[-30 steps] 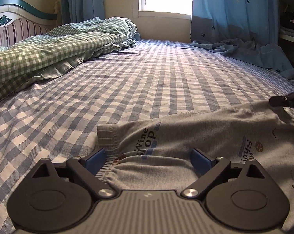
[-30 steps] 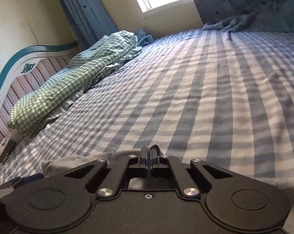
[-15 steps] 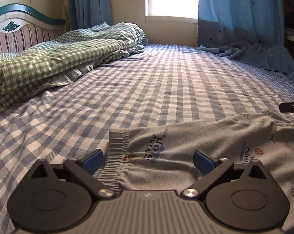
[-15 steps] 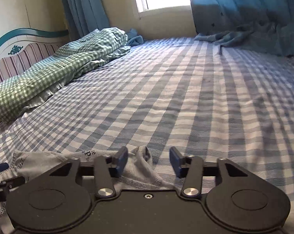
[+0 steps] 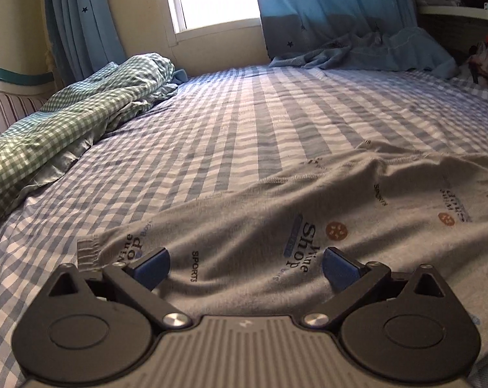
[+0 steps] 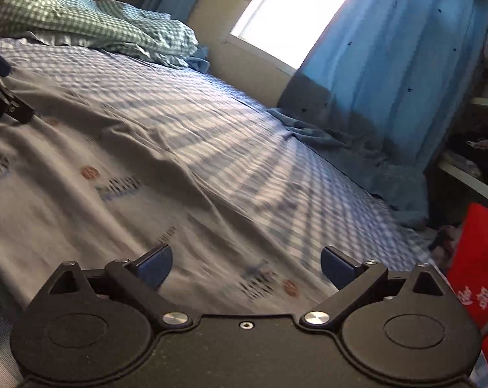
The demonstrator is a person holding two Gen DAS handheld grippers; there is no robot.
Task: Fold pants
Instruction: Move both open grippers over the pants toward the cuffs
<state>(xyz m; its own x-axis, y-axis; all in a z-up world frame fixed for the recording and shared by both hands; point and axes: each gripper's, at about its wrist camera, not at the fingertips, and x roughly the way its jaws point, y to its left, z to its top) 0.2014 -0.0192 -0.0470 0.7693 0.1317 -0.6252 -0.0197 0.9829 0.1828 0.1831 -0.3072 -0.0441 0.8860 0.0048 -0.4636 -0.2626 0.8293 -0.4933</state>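
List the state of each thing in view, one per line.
pants: spread on the bed, wrinkled, not held
left gripper: open over the pants
right gripper: jaws opening, nothing gripped
quilt: bunched near the headboard
curtains: parted, hem resting on the bed
bed sheet: spread flat

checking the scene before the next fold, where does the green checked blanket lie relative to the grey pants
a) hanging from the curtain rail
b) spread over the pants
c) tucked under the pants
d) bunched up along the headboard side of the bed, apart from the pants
d: the green checked blanket is heaped by the headboard, with a bare strip of the blue checked sheet between it and the grey pants.
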